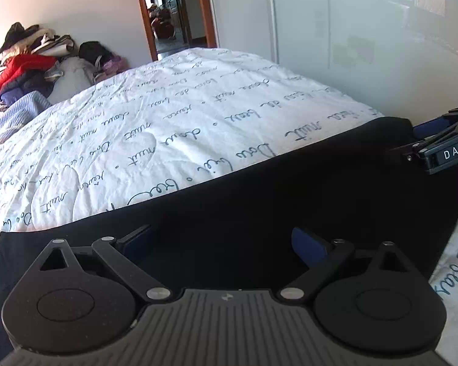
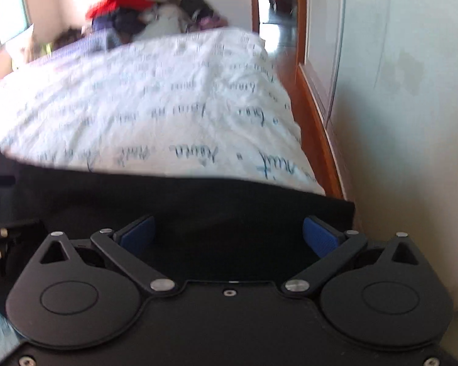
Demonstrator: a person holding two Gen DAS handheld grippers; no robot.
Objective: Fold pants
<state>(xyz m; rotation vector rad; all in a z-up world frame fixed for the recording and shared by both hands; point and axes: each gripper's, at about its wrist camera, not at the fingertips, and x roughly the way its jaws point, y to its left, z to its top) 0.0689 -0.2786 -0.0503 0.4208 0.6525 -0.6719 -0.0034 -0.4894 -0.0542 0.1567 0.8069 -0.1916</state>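
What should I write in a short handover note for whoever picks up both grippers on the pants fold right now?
Left gripper: open, low over the black pants, holding nothing.
Right gripper: open, over the pants' right end near the edge of the bed, holding nothing.
Pants: spread as a flat dark band across the near side of the printed white duvet.
Done: pants laid out; whether any fold is made cannot be told.
Left: grasp the edge with both grippers and fold.
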